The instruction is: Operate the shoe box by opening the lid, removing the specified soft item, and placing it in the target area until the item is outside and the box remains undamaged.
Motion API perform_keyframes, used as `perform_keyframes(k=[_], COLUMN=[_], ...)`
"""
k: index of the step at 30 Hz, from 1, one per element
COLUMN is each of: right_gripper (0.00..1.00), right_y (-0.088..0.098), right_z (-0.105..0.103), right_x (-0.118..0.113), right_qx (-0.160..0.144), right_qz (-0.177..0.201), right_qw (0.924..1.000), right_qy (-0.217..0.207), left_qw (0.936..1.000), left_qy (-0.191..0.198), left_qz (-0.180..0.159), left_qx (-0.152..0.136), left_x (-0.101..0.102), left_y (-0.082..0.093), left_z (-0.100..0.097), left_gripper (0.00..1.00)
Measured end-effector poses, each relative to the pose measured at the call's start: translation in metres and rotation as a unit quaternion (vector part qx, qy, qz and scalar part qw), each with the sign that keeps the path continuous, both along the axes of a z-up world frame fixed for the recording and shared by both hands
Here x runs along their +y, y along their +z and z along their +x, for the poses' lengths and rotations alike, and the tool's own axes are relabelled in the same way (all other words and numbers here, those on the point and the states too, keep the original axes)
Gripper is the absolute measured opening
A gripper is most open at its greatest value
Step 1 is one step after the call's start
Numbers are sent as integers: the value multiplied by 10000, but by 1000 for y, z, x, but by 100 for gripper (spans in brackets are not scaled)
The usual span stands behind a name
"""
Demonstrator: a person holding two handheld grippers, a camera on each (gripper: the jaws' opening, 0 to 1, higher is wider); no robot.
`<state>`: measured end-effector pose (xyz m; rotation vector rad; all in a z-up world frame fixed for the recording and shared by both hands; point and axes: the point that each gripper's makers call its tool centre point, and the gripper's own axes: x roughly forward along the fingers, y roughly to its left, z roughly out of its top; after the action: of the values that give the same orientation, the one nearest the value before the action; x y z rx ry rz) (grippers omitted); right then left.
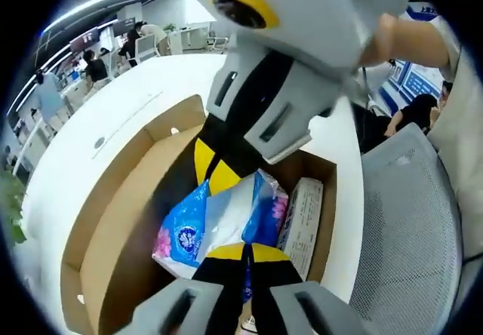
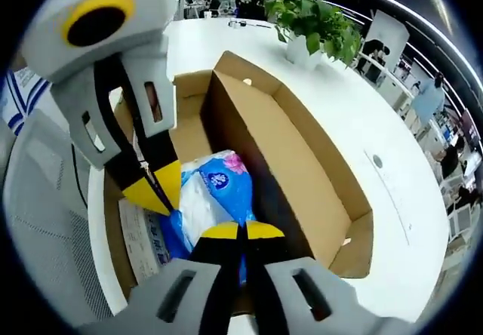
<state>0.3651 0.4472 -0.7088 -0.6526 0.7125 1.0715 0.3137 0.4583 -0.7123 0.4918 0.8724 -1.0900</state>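
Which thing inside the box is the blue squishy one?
The blue-and-white tissue pack in the shoe box; the flat white carton beside it is stiff and printed.

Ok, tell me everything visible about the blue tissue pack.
The blue tissue pack is a soft plastic wrapper, blue and white with a round logo and pink flowers. It lies crumpled inside the open shoe box, beside a white printed carton. The left gripper and the right gripper both pinch it with closed jaws.
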Motion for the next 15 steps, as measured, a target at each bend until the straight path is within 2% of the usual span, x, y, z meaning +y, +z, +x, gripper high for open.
perform_keyframes(k=[15], right_gripper=[0], right_y=[55], right_z=[-9], right_x=[12], right_qx=[-334], right_qz=[340], right_qw=[9982], right_qy=[368], left_qw=[9995], left_qy=[229], left_qz=[-102], left_qx=[-210], left_x=[6], left_y=[47], left_z=[-5], left_gripper=[0])
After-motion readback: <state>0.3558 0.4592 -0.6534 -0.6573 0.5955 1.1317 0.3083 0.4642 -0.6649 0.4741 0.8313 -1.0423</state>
